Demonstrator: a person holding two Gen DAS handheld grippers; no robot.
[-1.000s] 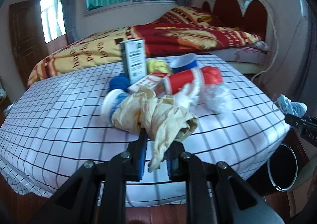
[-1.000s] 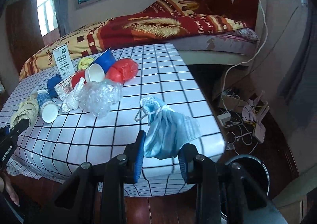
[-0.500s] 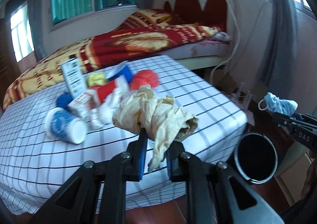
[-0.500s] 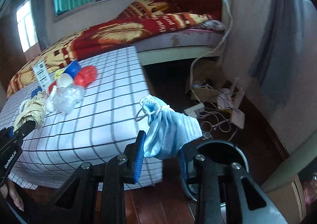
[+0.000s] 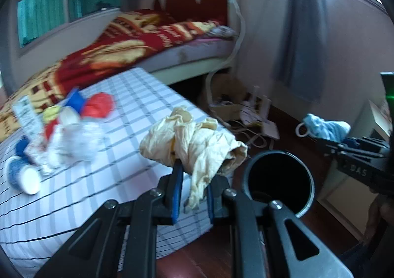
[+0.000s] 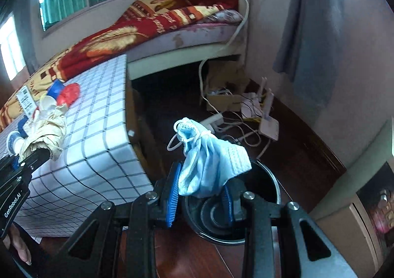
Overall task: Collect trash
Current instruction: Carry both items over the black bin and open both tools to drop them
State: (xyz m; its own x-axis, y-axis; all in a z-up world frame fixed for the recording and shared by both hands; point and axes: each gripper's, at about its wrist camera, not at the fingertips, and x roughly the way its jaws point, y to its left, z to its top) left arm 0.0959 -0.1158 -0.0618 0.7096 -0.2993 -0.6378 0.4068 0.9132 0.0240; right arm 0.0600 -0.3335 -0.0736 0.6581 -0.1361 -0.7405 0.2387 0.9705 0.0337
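My left gripper [image 5: 192, 187] is shut on a crumpled beige paper bag [image 5: 194, 145] and holds it near the table's right edge, just left of the black round bin [image 5: 278, 179] on the floor. My right gripper [image 6: 200, 191] is shut on a crumpled blue face mask [image 6: 209, 162] and holds it right above the bin [image 6: 273, 189]. The mask [image 5: 325, 127] and right gripper [image 5: 354, 155] also show at the right of the left wrist view. The bag [image 6: 44, 135] and left gripper [image 6: 17, 179] show at the left of the right wrist view.
The checked table [image 5: 138, 105] still carries trash: a red wrapper [image 5: 98, 104], blue cups [image 5: 21, 175], clear plastic [image 5: 73, 140], a white box [image 5: 27, 113]. A bed [image 6: 157, 29] stands behind. Cables and a router [image 6: 261, 118] lie on the wooden floor by the wall.
Both grippers have swung right, off the table toward the bin, each keeping its load. The right gripper now hangs over the bin; the left one has reached the table's right edge.
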